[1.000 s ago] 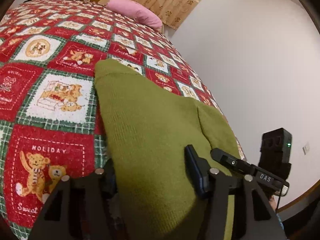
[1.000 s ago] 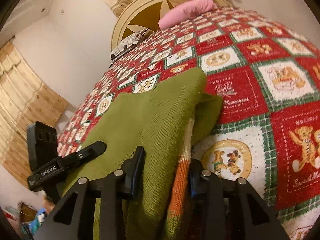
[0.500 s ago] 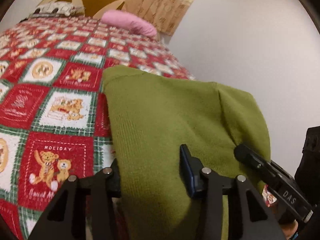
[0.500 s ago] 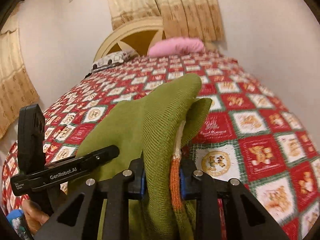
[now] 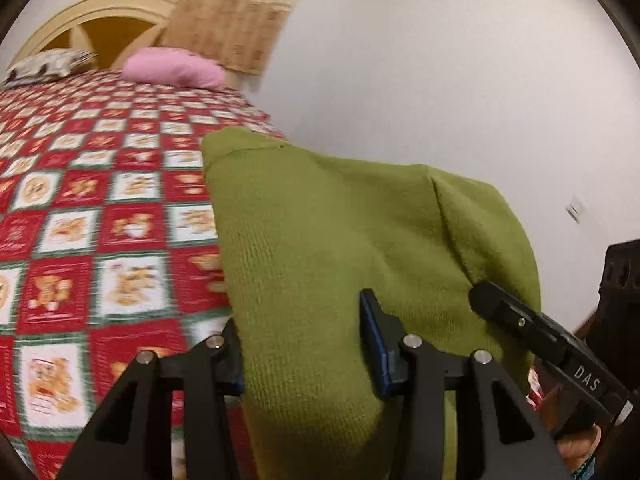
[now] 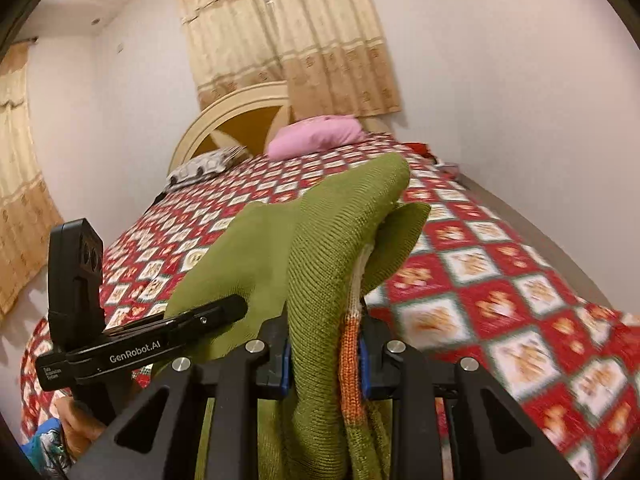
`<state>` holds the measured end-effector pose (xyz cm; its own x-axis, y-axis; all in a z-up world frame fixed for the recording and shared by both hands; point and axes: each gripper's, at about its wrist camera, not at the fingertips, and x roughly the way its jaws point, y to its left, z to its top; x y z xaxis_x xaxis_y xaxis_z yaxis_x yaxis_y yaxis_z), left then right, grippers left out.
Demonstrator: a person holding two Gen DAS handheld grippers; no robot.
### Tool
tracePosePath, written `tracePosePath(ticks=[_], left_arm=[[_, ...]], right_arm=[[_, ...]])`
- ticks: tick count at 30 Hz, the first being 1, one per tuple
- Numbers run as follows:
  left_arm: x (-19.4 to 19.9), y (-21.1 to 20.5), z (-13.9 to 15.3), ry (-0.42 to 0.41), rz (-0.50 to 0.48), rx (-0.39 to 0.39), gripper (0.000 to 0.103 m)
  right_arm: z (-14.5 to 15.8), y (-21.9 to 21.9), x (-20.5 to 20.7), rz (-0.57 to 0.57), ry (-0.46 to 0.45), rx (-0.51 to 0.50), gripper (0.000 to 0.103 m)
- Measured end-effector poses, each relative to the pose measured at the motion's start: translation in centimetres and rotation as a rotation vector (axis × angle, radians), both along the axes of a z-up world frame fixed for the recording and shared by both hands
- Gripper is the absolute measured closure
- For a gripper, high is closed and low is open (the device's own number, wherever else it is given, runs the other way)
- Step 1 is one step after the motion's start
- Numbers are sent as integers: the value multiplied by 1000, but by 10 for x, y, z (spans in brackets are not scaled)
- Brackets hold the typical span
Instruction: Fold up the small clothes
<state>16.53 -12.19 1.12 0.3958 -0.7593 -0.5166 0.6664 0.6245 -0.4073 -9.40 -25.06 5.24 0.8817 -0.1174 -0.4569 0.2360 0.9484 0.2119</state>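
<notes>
The green knitted garment (image 5: pixel 344 240) was held up off the bed (image 5: pixel 100 200), stretched between the two claws so that its near edge could presumably be carried over for a fold; its far corner drooped toward the quilt on the side nearer the pink pillow (image 5: pixel 172 70).

The left claw (image 5: pixel 304 344) had been narrowing and sat about half closed, a thick fold of the garment filling the gap between its blue pads — grasping the cloth along one edge. The right claw (image 6: pixel 324 354) had also been closing; its pads stood much nearer together, clenched on a bunched ridge of the same garment where an orange and cream stripe (image 6: pixel 350 344) showed at the hem.

Each claw appeared in the other's view, on the opposite side of the garment — a sign the cloth hung as a span between them; whether its lower part touched the bed could not be told.
</notes>
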Motion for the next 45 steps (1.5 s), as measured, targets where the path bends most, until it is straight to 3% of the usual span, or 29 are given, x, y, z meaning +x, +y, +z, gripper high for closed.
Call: tracePosePath(ticks=[6, 11, 17, 21, 25, 28, 31, 34, 36, 41, 45], left_arm=[[-35, -57, 2, 1, -119, 8, 56], [-47, -108, -10, 18, -174, 48, 56], [-47, -162, -26, -9, -175, 137, 56], [-38, -193, -46, -15, -137, 238, 56], [-33, -200, -61, 10, -98, 286, 55], [-37, -206, -61, -12, -99, 311, 51], [-38, -210, -64, -25, -93, 332, 45], [-33, -209, -63, -44, -67, 367, 25], [-33, -206, -61, -64, -57, 388, 16], [-47, -190, -47, -132, -52, 414, 16], [-69, -177, -35, -223, -35, 427, 17]], right_arm=[[1, -43, -59, -127, 1, -15, 78], [-14, -87, -78, -218, 20, 2, 78], [-46, -140, -68, -289, 62, 14, 78], [-69, -170, -44, -303, 118, 44, 78], [-94, -185, -26, -337, 186, 84, 78], [-101, -196, -26, -347, 195, 149, 76], [-106, -203, -28, -368, 216, 185, 68], [-106, -207, -34, -381, 221, 220, 63], [-102, -204, -41, -391, 231, 183, 61], [-81, -177, -78, -457, 223, 20, 59], [-68, -135, -98, -404, 194, -109, 59]])
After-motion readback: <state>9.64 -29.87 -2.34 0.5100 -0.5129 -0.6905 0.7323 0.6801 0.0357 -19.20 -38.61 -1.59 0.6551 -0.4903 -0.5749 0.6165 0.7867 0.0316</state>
